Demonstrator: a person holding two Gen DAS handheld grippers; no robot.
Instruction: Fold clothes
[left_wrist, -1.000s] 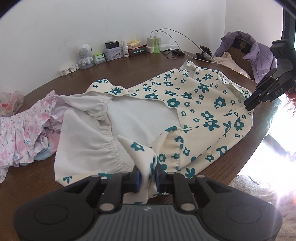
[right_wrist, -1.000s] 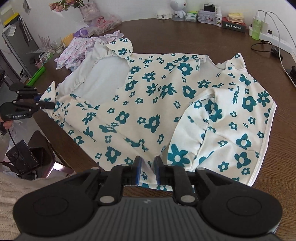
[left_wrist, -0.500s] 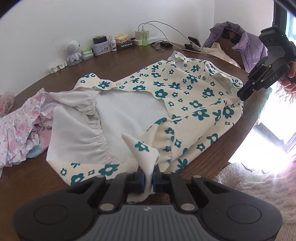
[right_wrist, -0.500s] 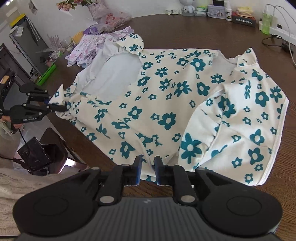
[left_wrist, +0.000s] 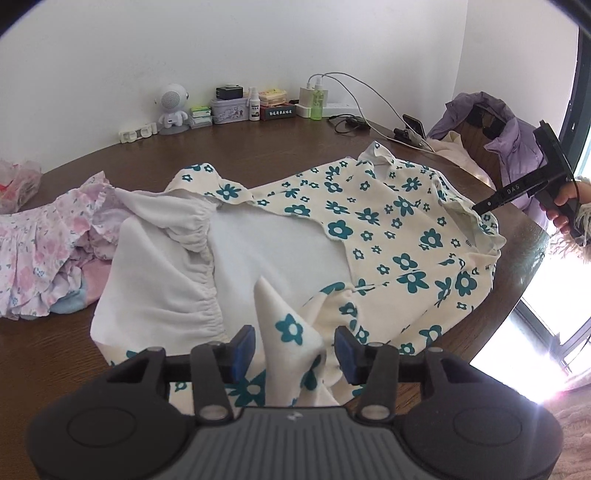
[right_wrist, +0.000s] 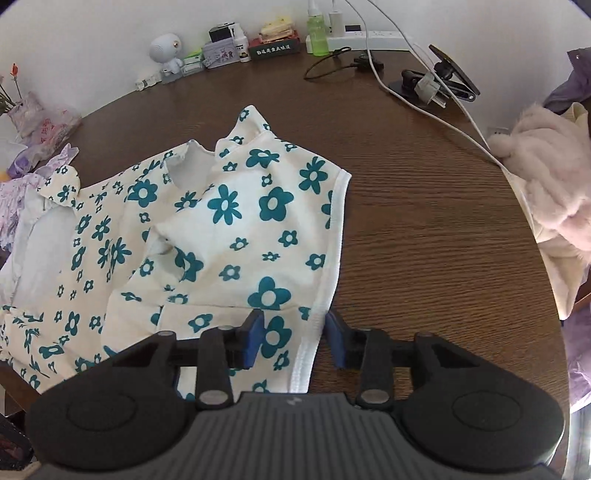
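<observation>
Lying spread across the brown wooden desk (left_wrist: 303, 155), the cream dress with teal flowers (left_wrist: 402, 236) reaches from the middle of the top to the near edge, where part of its hem hangs over. Its white lining (left_wrist: 266, 251) is turned up and exposed on the side toward the pink floral garment (left_wrist: 40, 254), which sits bunched at the desk's left edge. The left gripper (left_wrist: 294, 349) has its blue-padded fingers (left_wrist: 243, 347) spread wide, and a peaked fold of the dress stands loose between them, touching neither pad as far as the left wrist view shows. The right gripper (right_wrist: 294, 336) is likewise spread apart, its pads straddling the white-bound edge of the dress near the desk's front edge without pinching it; in the left wrist view the same tool (left_wrist: 524, 186) shows at the desk's right edge, held by a hand (left_wrist: 565, 206), its tip just beside the gathered shoulder of the dress. Along the back edge by the wall stand a small white robot figure (left_wrist: 170, 105), a tin box (left_wrist: 229, 110), a green bottle (left_wrist: 317, 103) and a power strip (right_wrist: 364, 36) with white cables trailing forward. A purple jacket (left_wrist: 495, 125) drapes a chair beyond the right edge, and a fluffy pale pink garment (right_wrist: 546, 184) lies on the desk's right side.
</observation>
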